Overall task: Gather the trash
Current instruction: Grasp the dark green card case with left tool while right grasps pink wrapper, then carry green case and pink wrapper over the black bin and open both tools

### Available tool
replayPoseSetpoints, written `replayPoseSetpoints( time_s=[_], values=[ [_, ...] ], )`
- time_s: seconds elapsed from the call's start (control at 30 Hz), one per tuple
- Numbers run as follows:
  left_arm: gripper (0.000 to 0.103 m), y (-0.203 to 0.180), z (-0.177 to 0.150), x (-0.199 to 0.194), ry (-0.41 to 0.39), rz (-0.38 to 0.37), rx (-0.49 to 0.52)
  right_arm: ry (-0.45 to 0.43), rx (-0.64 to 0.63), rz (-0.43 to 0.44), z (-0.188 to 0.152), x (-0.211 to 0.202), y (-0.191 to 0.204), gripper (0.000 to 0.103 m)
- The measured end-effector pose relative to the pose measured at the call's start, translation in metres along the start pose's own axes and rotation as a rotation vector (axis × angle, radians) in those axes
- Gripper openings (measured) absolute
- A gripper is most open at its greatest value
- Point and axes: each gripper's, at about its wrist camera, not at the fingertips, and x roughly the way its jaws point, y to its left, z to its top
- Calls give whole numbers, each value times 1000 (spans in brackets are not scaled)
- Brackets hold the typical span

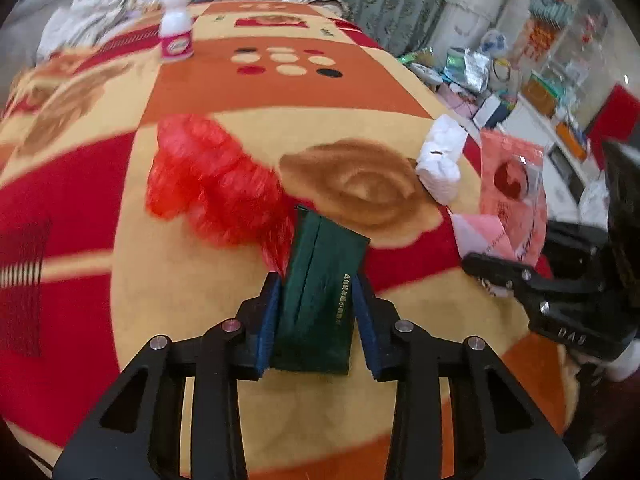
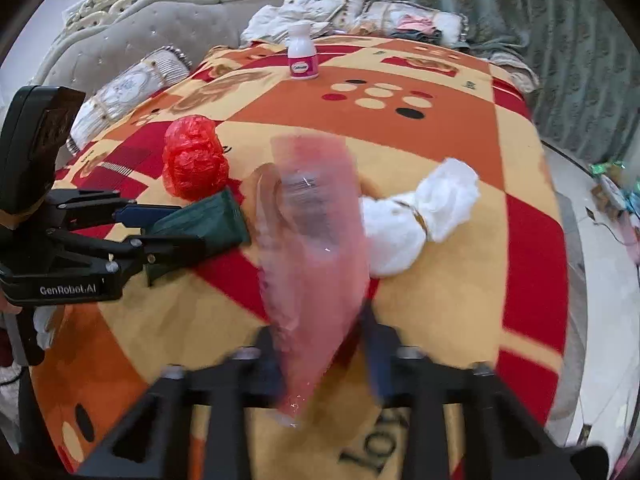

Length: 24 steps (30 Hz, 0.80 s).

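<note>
Your left hand-held gripper (image 1: 318, 308) is clamped on a dark green packet (image 1: 320, 296), its blue pads pressed to both sides, low over the patterned blanket (image 1: 180, 280) on the bed. Your right hand-held gripper (image 2: 320, 344) holds a pink translucent plastic bag (image 2: 316, 248) between its fingers (that view is blurred, but the bag hangs from the grip). A crumpled red plastic bag (image 1: 212, 184) lies on the blanket just beyond the green packet. A white wad of tissue (image 2: 416, 224) lies to the right of the pink bag. A small white bottle with a pink label (image 2: 303, 54) stands upright near the far edge of the bed.
</note>
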Motion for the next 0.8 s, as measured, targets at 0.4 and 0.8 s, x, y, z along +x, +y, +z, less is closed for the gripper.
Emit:
replayPoseSetpoints(
  time_s=[0.4,0.8],
  values=[
    [12,-22,-50,-47,4,-50,-61,-16,60,74,-54,-55,33,25],
    [11,-57,-72,-47,17,0,-13,-8,98,85,-94,-74,52,25]
  ],
)
